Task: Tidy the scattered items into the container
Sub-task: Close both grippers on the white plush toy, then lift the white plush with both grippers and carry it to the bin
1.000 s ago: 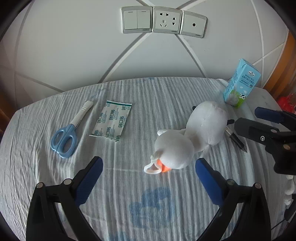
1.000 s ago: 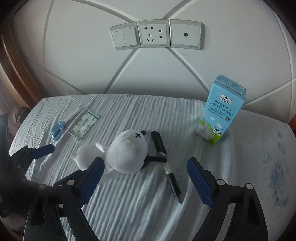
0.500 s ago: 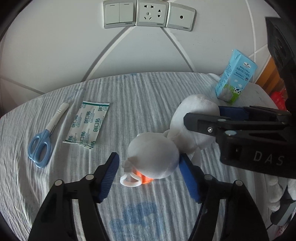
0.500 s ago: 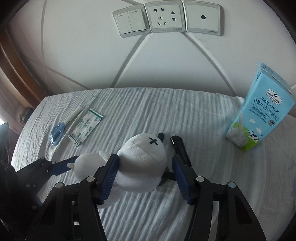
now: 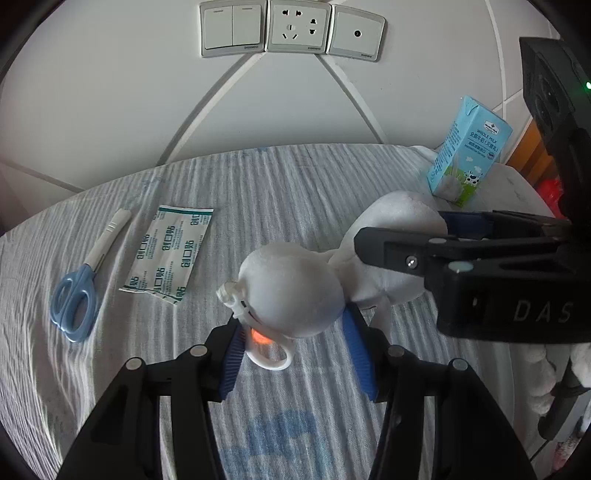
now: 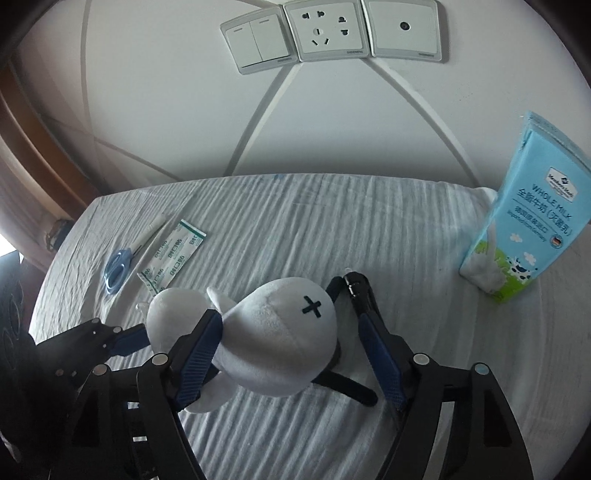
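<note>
A white plush toy with an orange beak and a white ring lies on the striped bed sheet. My left gripper is shut on its head end. My right gripper is shut on its body, which carries a black cross mark. The right gripper also shows in the left wrist view, and the left gripper in the right wrist view. A black pen lies just behind the toy. No container is in view.
Blue scissors and a green-printed plaster packet lie at the left of the bed. A blue milk carton stands at the back right. A white wall with switch and socket panels rises behind the bed.
Both grippers moved forward over the plush toy and closed on it, the left on the head, the right on the body.
</note>
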### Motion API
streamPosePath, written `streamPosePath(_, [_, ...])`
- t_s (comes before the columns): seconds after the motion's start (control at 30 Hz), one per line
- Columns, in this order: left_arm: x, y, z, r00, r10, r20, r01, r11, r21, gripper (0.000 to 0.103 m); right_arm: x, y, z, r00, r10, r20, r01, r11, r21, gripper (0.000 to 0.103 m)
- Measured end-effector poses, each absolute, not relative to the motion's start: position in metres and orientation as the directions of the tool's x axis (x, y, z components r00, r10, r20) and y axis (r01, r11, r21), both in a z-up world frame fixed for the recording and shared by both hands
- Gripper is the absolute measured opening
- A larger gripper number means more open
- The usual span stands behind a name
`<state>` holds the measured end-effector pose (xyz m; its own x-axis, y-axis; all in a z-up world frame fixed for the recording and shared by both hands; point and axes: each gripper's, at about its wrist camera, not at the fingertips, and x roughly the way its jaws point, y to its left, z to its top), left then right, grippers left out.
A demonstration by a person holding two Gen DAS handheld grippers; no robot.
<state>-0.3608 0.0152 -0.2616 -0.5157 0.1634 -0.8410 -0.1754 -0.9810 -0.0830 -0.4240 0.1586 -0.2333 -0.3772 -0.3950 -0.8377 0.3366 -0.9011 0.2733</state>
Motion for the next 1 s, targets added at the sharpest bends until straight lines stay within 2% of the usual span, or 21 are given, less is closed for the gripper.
streamPosePath(0.03, [-0.361,0.015,-0.262,-0.517,0.166,-0.839,-0.18,-0.98,-0.083,0.05,-0.425,0.158,-0.236,-0.367,-0.416,-0.832,0.333,-0.894,0.3,0.062])
streamPosePath(0.13, [-0.36,0.013,-0.262,-0.522,0.175,-0.835,-0.195,-0.977,-0.083,0.042,-0.423,0.159,-0.237,-0.374,-0.436,-0.819,0.324,-0.888,0.325,0.058])
streamPosePath(0.33, [-0.344,0.01,-0.252,-0.529,0.187,-0.828,-0.192,-0.976,-0.098,0.041,-0.405,0.153,-0.223,-0.391,-0.44,-0.808,0.349,-0.884,0.312,0.058])
streamPosePath(0.43, [-0.328,0.012,-0.243,-0.542,0.162,-0.825,-0.193,-0.979,-0.065,0.041,-0.388,0.149,-0.213,-0.393,-0.455,-0.799,0.365,-0.875,0.319,0.058])
streamPosePath(1.0, [-0.193,-0.016,-0.162,-0.573,0.12,-0.81,-0.145,-0.988,-0.044,0.041,-0.246,0.112,-0.136,-0.417,-0.473,-0.776,0.483,-0.839,0.252,0.058])
